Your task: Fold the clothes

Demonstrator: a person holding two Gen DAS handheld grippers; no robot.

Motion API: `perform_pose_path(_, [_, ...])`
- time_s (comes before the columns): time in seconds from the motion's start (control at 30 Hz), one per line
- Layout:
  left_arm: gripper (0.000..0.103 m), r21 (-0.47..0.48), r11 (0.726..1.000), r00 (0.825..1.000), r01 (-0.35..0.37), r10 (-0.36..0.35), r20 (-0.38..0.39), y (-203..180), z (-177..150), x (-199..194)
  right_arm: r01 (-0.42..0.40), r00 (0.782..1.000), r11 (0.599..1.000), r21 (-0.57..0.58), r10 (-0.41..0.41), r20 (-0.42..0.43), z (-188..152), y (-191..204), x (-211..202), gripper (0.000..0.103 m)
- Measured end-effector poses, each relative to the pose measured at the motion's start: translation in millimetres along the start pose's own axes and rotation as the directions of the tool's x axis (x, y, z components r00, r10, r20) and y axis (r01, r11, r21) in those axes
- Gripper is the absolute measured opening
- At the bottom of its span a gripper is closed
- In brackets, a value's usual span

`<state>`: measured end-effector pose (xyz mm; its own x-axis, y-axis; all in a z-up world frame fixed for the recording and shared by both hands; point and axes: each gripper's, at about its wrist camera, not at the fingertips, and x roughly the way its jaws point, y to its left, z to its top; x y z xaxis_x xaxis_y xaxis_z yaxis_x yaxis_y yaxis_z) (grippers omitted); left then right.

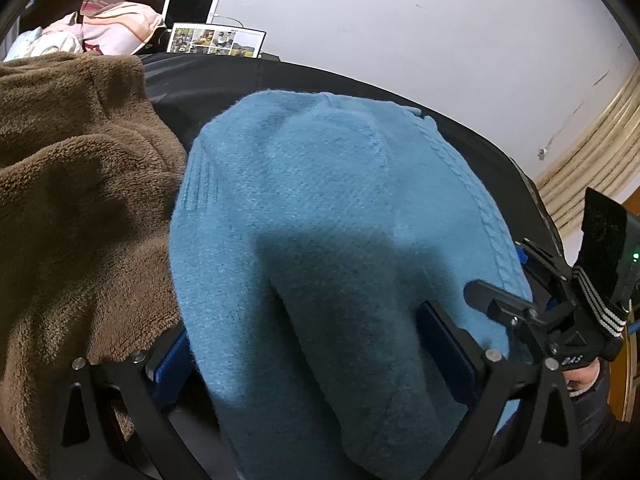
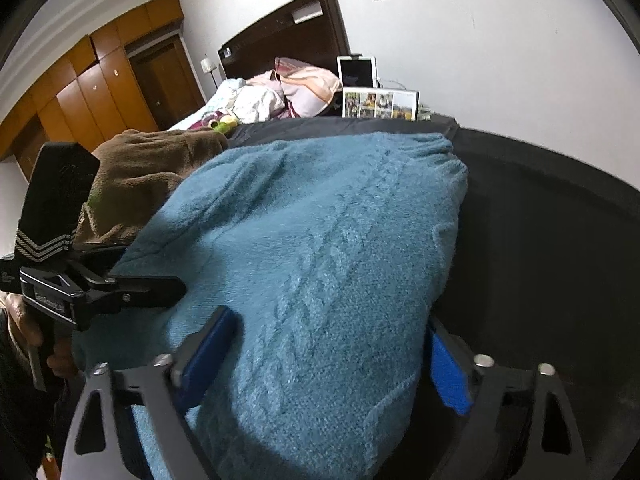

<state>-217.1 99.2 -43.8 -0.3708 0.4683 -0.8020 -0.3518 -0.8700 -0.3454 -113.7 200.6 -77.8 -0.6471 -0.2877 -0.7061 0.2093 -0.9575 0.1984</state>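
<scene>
Blue sweater bunched between right claw pads, on dark cloth

Both views are evenly lit by soft indoor light, with the white wall bright but not blown out. A broad dark shadow falls across the lower centre of the blue sweater in the left view. Fisheye bending curves straight lines near the edges, and black vignetting fills the corners. Focus is sharp on the knit; far objects are softer.
</scene>
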Motion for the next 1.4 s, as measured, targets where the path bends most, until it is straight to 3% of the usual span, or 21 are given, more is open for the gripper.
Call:
perform_pose_path(0.1, [0.094, -0.006, 1.0, 1.0, 0.009, -0.009, -0.004, 6.1, -1.4, -1.1, -0.002, 0.999, 1.0, 0.008, 0.002, 0.032, -1.1, -2.3, -8.1, 0.066])
perform_pose_path(0.23, [0.089, -0.012, 1.0, 1.0, 0.014, -0.014, -0.006, 4.5, -0.6, -3.1, 0.01, 0.998, 1.0, 0.006, -0.011, 0.064, -2.8, -2.6, -18.1, 0.055])
perform_pose_path(0.53, [0.084, -0.004, 0.999, 0.998, 0.053, -0.053, -0.023, -13.8, -2.0, 1.0, 0.212, 0.974, 0.971, -0.108, -0.202, 0.101, -12.5, 19.3, -43.9, 0.05])
perform_pose_path(0.77, [0.083, 0.029, 0.997, 0.997, 0.07, -0.069, -0.043, -40.0, 4.4, 15.6, 0.277, 0.957, 0.957, -0.084, -0.267, 0.117, -27.0, 3.3, -67.7, 0.049])
perform_pose_path(1.2, [0.073, 0.077, 0.995, 0.996, 0.058, -0.053, -0.066, -86.5, 28.1, 45.7, 0.388, 0.91, 0.92, -0.061, -0.371, 0.186, -46.3, -29.7, -115.7, 0.043])
perform_pose_path(1.4, [0.071, 0.103, 0.993, 0.996, 0.058, -0.05, -0.077, -126.0, 5.7, 32.0, 0.432, 0.886, 0.902, -0.025, -0.419, 0.197, -53.9, -57.9, -137.4, 0.041])
